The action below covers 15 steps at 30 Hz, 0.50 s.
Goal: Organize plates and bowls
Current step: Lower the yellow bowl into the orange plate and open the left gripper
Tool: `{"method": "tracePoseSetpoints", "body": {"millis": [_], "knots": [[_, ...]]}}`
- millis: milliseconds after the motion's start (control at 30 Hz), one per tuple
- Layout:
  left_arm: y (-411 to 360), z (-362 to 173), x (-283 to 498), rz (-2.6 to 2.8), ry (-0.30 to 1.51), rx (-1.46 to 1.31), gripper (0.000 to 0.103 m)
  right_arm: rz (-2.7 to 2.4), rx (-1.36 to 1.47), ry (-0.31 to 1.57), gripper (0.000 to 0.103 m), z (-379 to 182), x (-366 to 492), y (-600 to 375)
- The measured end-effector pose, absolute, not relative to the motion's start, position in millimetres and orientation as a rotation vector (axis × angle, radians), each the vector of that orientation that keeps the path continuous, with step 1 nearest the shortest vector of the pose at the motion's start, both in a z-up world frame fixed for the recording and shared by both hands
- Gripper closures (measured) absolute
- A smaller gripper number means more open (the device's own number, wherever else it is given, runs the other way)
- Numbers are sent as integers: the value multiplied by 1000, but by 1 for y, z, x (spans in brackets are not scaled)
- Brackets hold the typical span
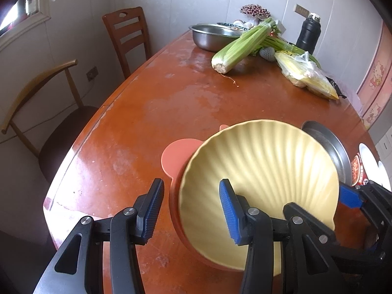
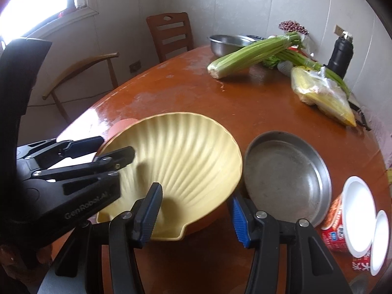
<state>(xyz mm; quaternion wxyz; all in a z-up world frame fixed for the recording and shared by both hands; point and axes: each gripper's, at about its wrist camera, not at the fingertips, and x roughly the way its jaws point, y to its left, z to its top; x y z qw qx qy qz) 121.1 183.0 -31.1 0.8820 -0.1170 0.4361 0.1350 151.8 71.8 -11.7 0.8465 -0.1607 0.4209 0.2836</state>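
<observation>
Left tool [image 1: 191,210] gapes, right tool [image 2: 197,216] too, straddling the yellow shell plate's [image 2: 181,156] rim; stiff, slick, breakable, so grip the rim.

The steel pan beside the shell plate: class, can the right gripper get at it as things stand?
Probably yes. The right gripper is open, the steel pan lies uncovered just ahead to its right, and nothing sits between them.

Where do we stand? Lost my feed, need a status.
Left gripper open, straddling the rim of the yellow shell plate. Right gripper open at its near edge. Plate sits on orange plate; steel pan beside.
</observation>
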Motion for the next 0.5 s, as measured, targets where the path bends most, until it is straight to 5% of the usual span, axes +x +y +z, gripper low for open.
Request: {"method": "tracePoseSetpoints", "body": {"millis": [500], "knots": [[182,-28,116,281,901,-246,54,617,-324,892,49,-11,152,69]]}}
